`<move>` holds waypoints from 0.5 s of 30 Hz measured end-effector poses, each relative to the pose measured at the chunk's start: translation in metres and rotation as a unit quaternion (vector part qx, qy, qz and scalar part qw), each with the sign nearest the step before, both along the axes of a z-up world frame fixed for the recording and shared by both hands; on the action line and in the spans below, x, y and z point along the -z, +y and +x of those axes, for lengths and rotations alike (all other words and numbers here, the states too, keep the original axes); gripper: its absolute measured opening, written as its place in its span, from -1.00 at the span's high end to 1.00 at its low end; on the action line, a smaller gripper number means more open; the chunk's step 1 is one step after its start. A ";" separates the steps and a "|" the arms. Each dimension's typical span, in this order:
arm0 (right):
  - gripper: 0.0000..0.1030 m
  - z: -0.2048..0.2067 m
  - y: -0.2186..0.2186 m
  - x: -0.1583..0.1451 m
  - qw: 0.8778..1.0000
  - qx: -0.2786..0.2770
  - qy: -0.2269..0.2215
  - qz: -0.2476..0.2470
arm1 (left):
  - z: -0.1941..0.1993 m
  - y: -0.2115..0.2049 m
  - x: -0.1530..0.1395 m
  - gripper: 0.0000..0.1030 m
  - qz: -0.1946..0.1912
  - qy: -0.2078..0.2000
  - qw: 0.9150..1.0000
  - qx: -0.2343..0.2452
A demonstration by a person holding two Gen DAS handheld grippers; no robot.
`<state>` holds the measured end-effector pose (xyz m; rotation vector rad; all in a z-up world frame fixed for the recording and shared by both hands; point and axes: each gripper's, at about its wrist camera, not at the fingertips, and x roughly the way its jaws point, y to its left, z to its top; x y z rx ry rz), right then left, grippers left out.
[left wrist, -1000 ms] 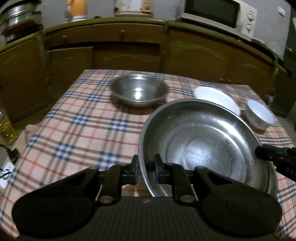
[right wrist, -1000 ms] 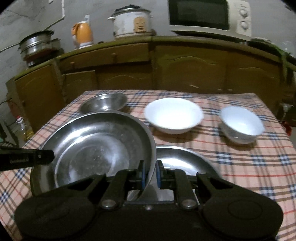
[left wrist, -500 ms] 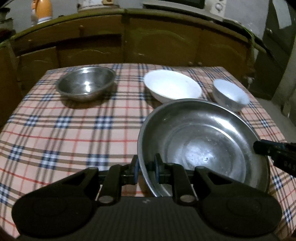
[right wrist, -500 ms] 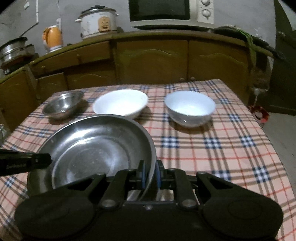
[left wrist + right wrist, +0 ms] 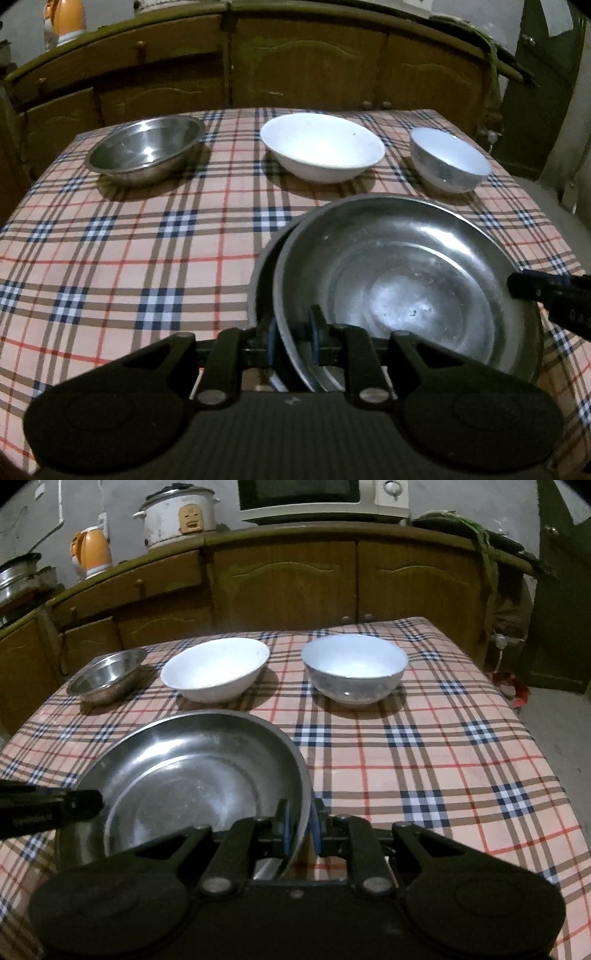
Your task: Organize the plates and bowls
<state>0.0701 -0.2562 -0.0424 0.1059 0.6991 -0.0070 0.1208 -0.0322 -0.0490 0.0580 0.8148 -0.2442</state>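
**Together, two grippers clamp one steel plate over a checked tablecloth**

Both tools pinch the same wide, round steel plate (image 5: 406, 280) by opposite edges. The left gripper (image 5: 291, 338) has its jaws nearly closed on the plate's left rim; the right gripper (image 5: 300, 821) is clamped tight on the right rim. The plate sits low over the near part of the table (image 5: 129, 258), over a second steel plate (image 5: 264, 266).

Only the left camera shows that second plate, a dull rim peeking out along the left edge of the held one. Only the right camera takes in the counter beyond: a white rice cooker (image 5: 177, 515), an orange kettle (image 5: 92, 550) and a microwave (image 5: 321, 498) above brown wooden cabinets (image 5: 288, 579).

Three bowls stand in a row along the far side, well apart from one another: a shallow steel bowl (image 5: 146, 149) on the left, a broad white bowl (image 5: 321, 146) in the middle, and a smaller, deeper white bowl (image 5: 448, 164) on the right. That makes two steel plates and three bowls, all smooth and round, on cloth checked in peach, navy, red and brown.
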 end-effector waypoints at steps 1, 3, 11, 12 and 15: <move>0.67 0.000 0.002 0.001 1.000 -0.001 -0.002 -0.006 | 0.000 0.001 0.000 0.63 -0.004 0.001 1.000 0.001; 0.67 0.001 0.004 0.001 1.000 -0.001 -0.003 -0.010 | 0.000 0.001 0.000 0.63 -0.003 0.000 1.000 0.001; 0.66 0.001 0.002 0.002 1.000 -0.006 0.002 -0.009 | -0.002 0.003 0.000 0.55 -0.004 -0.004 1.000 -0.001; 0.66 0.001 0.002 0.002 1.000 -0.004 0.002 -0.009 | -0.002 0.004 0.000 0.55 -0.007 -0.002 1.000 -0.001; 0.48 0.001 0.000 0.002 1.000 -0.001 0.001 -0.009 | -0.004 0.005 0.000 0.50 -0.010 0.000 1.000 0.000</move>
